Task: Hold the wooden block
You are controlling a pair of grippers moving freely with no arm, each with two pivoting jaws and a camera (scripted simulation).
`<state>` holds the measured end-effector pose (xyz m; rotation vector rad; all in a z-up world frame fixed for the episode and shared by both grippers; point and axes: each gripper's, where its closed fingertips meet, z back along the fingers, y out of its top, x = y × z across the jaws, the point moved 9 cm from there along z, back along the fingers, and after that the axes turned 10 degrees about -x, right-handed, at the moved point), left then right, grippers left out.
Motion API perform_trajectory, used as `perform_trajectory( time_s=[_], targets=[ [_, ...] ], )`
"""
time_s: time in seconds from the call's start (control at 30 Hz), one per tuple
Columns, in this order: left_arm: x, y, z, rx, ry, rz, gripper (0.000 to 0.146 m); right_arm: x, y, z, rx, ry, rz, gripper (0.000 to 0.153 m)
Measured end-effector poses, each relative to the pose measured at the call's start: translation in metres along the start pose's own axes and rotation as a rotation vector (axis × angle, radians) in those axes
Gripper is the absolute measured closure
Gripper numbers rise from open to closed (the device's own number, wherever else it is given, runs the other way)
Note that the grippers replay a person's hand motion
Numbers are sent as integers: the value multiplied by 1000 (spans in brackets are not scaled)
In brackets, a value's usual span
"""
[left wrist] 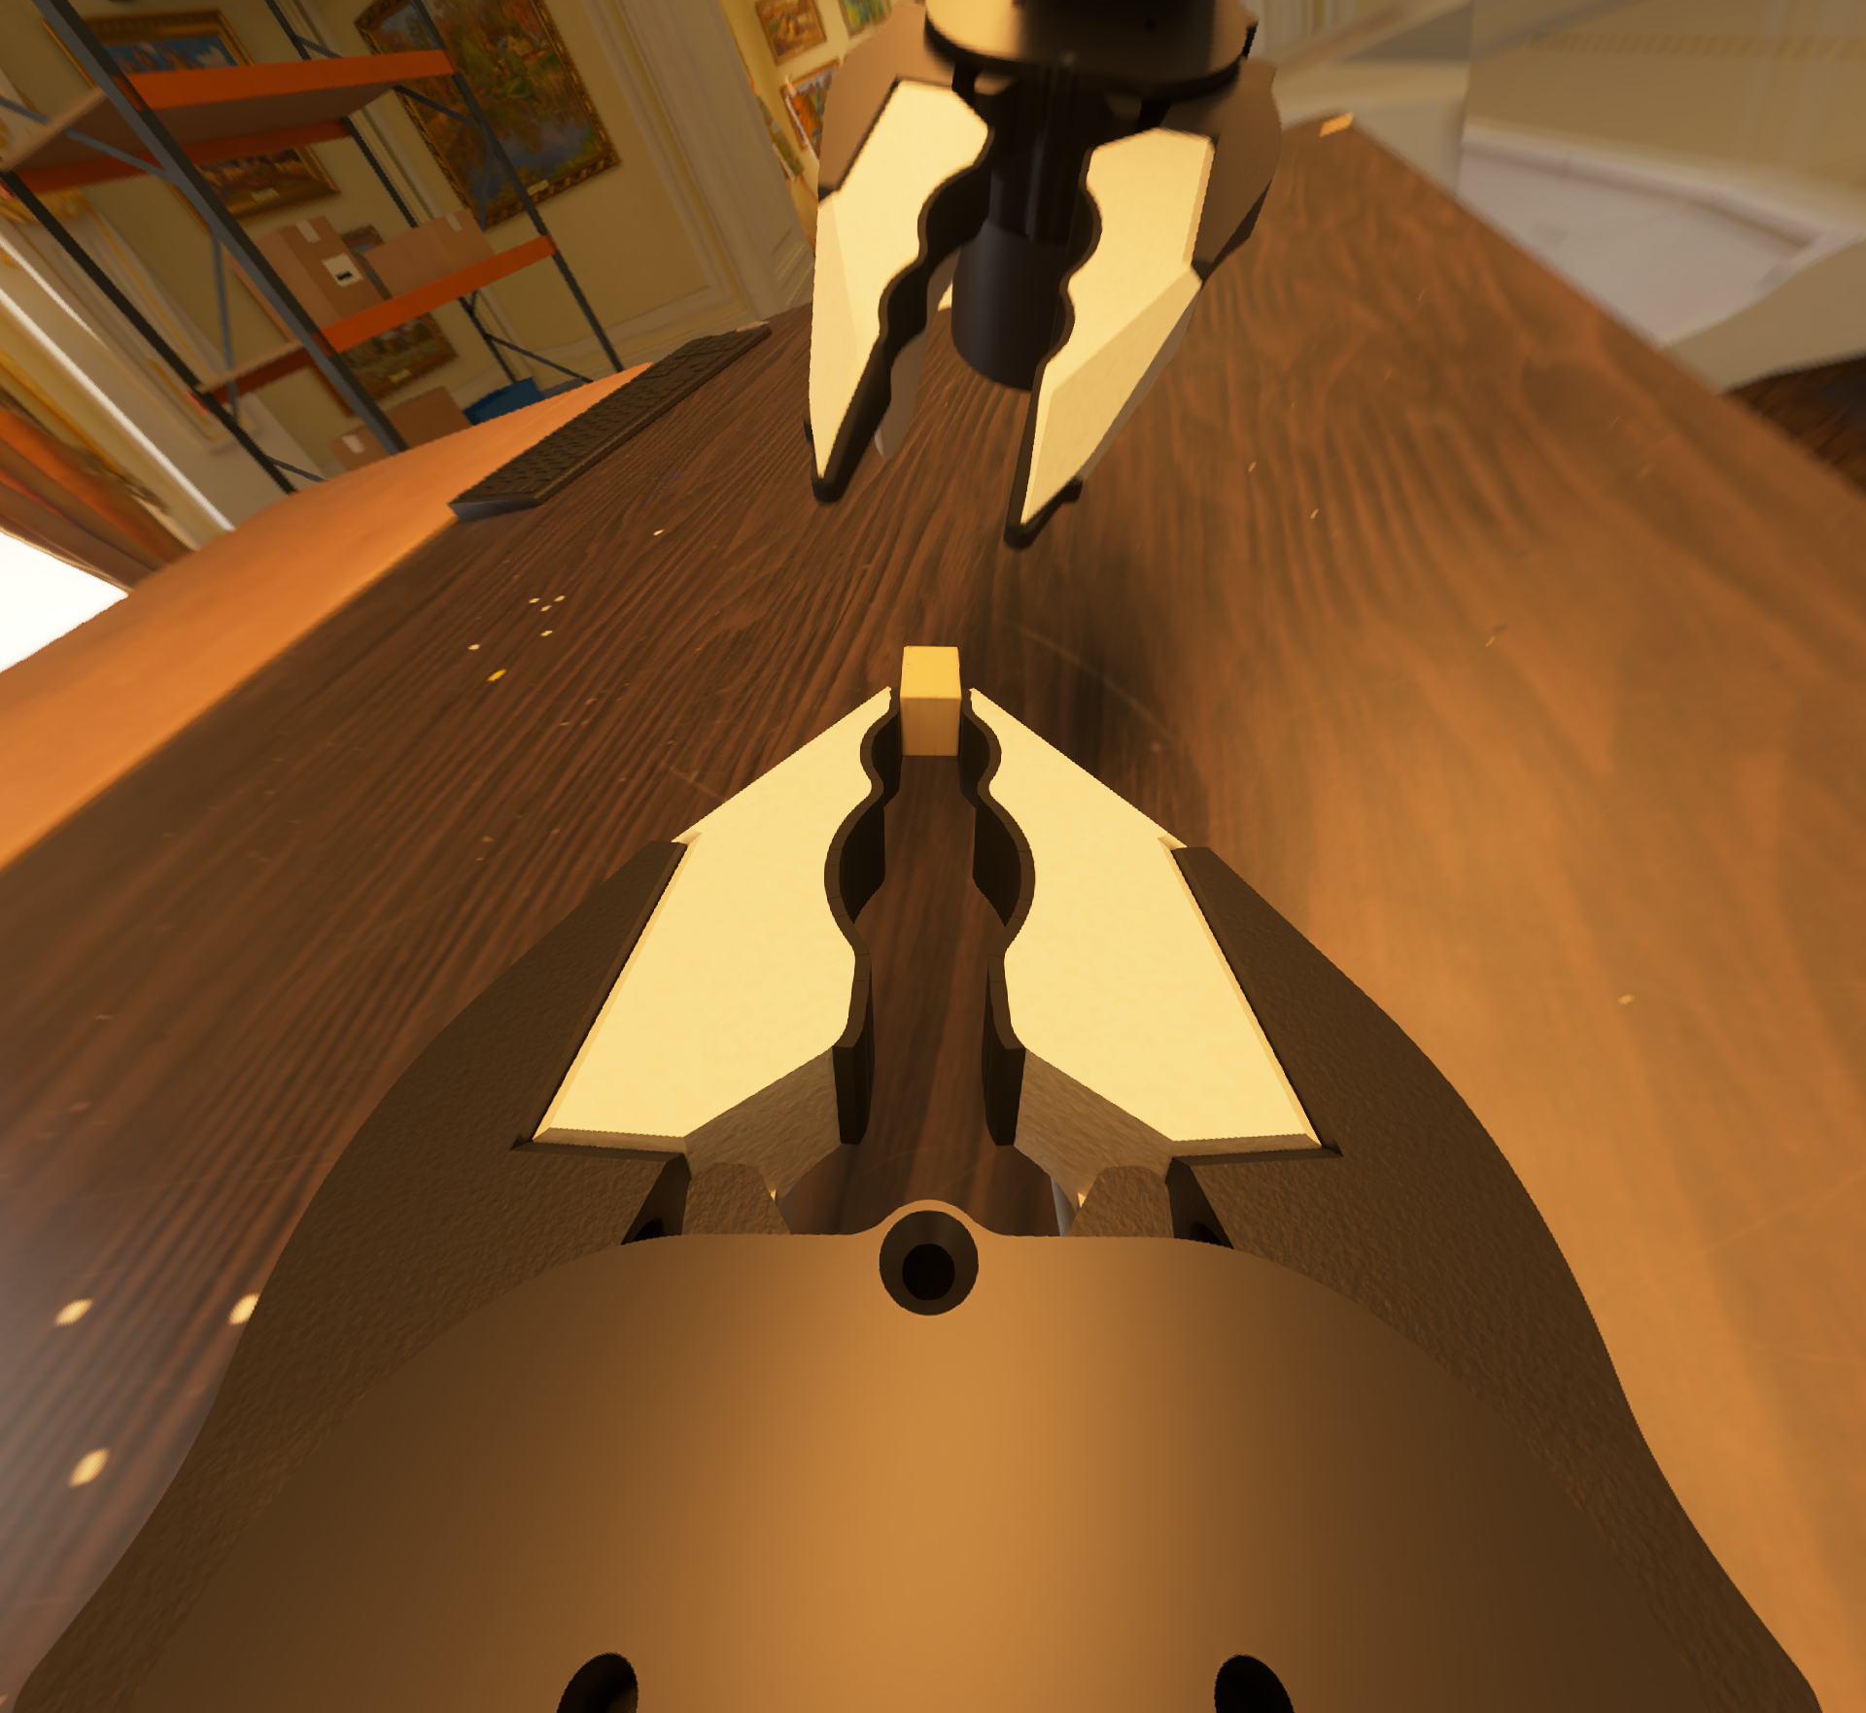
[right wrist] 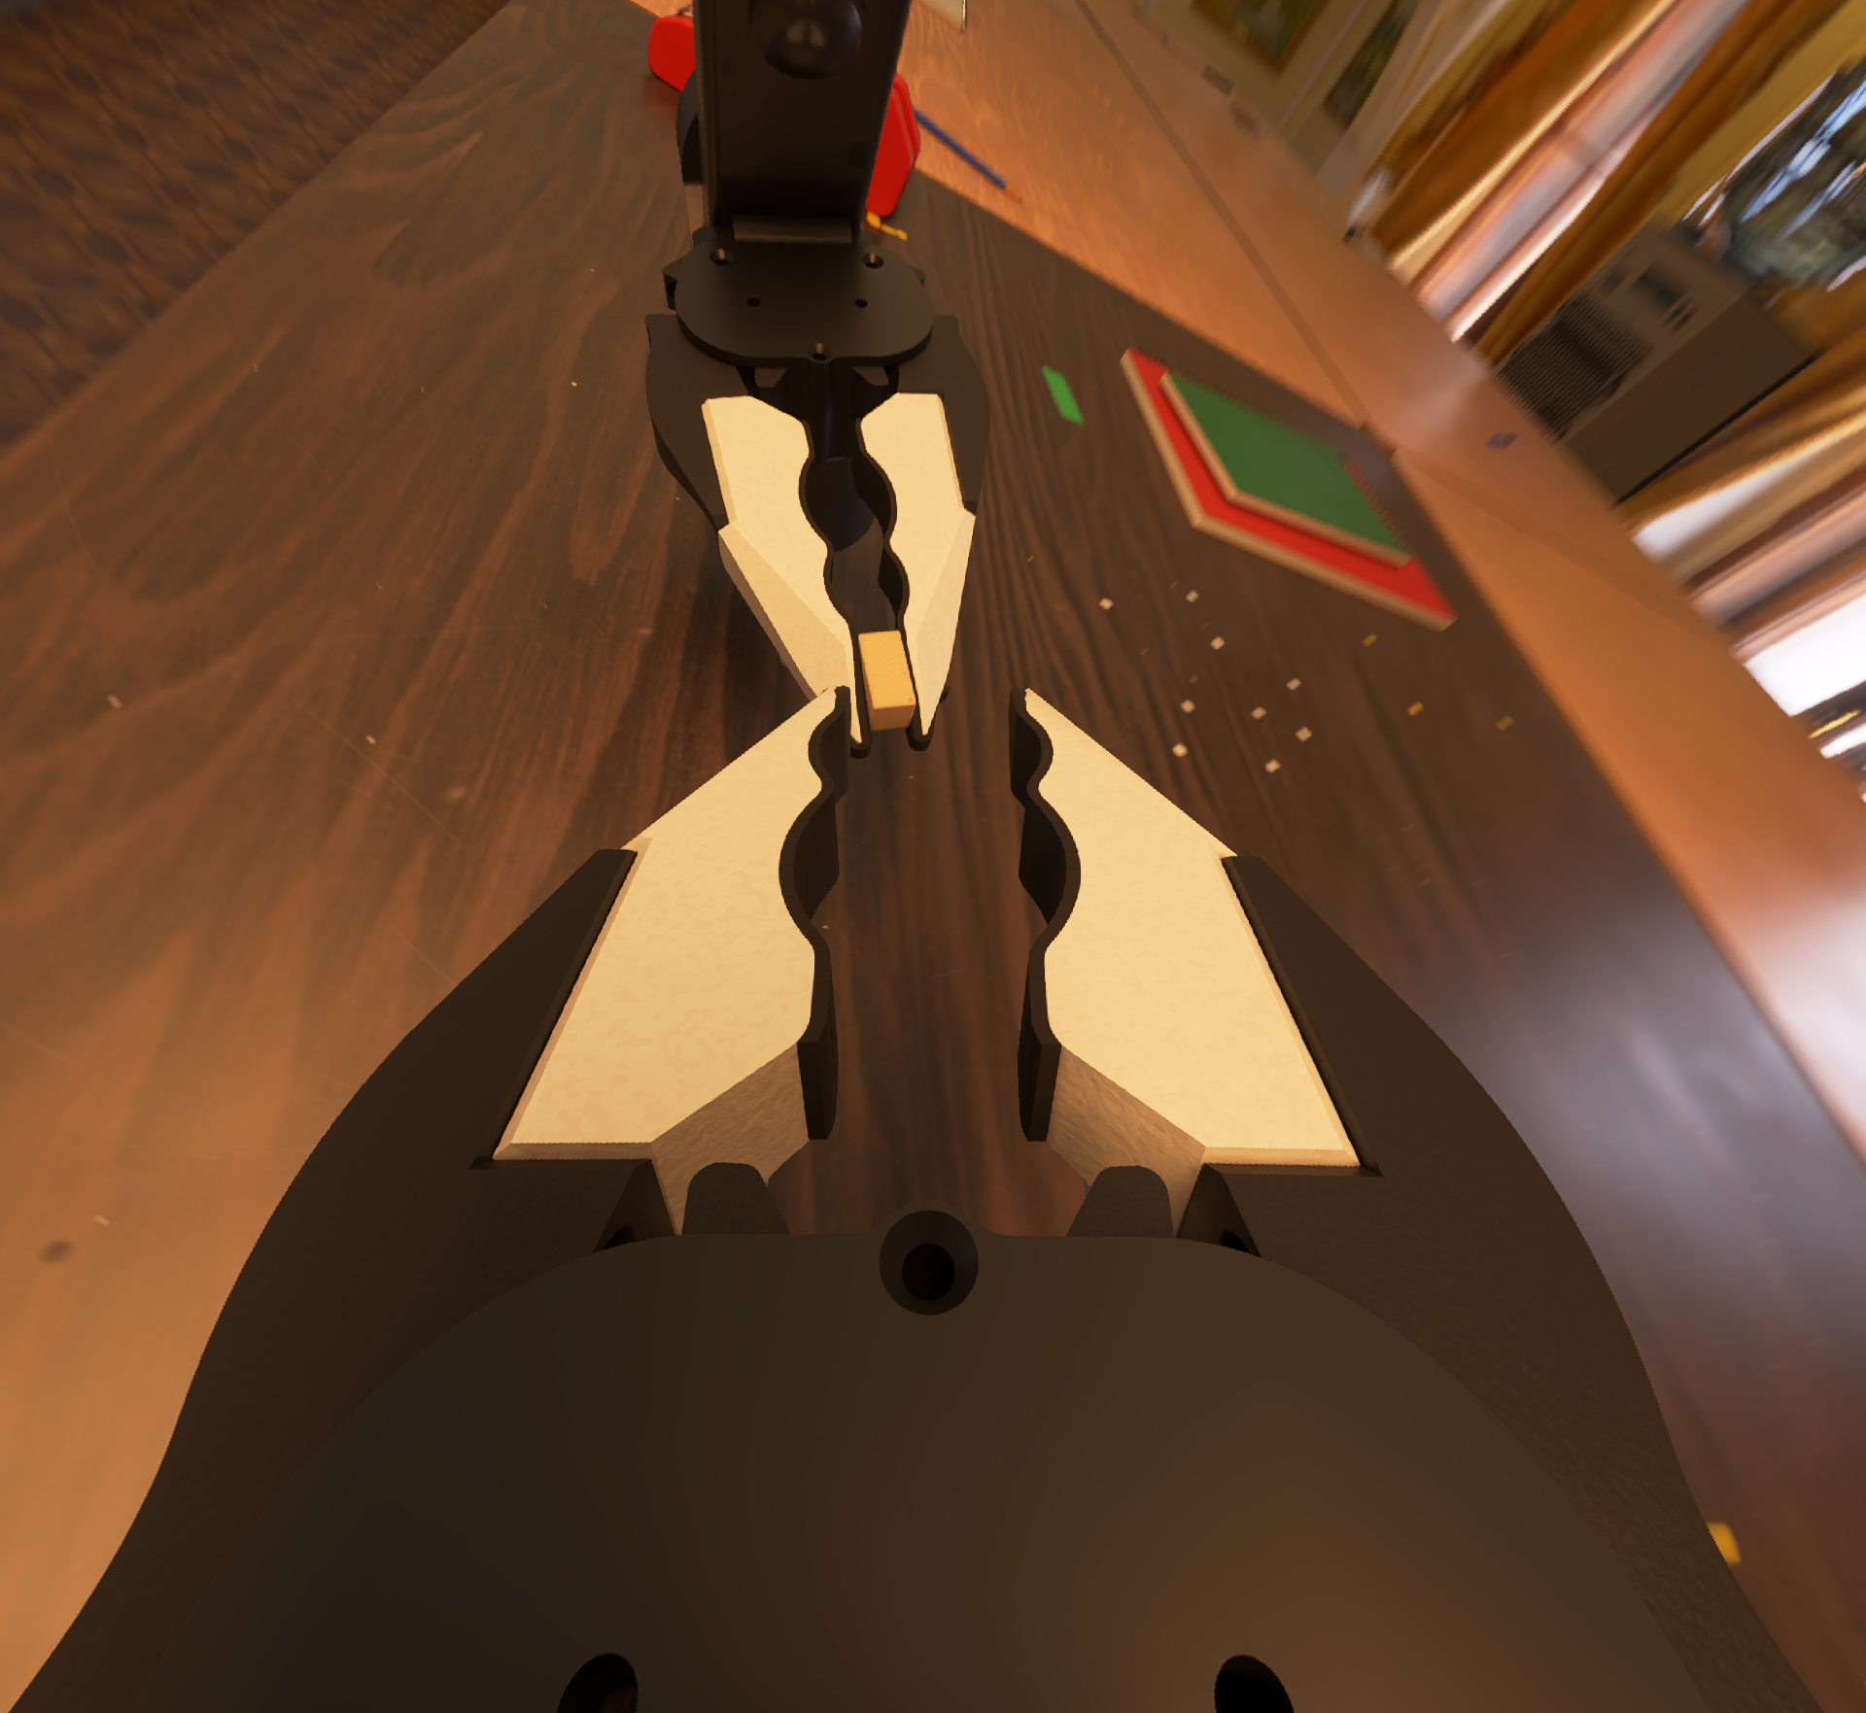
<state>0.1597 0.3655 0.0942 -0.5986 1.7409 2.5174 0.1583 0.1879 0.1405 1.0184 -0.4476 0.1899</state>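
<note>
A small pale wooden block [left wrist: 930, 700] sits between the tips of my left gripper [left wrist: 931, 706], whose jaws are shut on it just above the dark wooden table [left wrist: 505, 857]. In the right wrist view the same block [right wrist: 887, 681] shows pinched between the left gripper's fingertips [right wrist: 889, 736]. My right gripper [right wrist: 927, 706] is open and empty, its tips just short of the block. In the left wrist view the right gripper [left wrist: 924, 509] hangs open beyond the block, pointing down toward it.
A black keyboard [left wrist: 606, 428] lies at the table's far left edge. A green and red board [right wrist: 1282, 483], a small green tile [right wrist: 1060, 395] and scattered small chips [right wrist: 1242, 706] lie to the right. A red object [right wrist: 894, 140] sits behind the left gripper.
</note>
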Motion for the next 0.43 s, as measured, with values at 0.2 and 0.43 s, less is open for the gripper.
perform_trajectory(
  time_s=[0.2, 0.43],
  targets=[
    [-4, 1, 3, 34, -66, 105, 137, 11, 6, -17, 26, 123, -186, 130],
    [-6, 0, 3, -3, -94, 141, 137, 11, 5, -26, 47, 180, -191, 144]
  ],
)
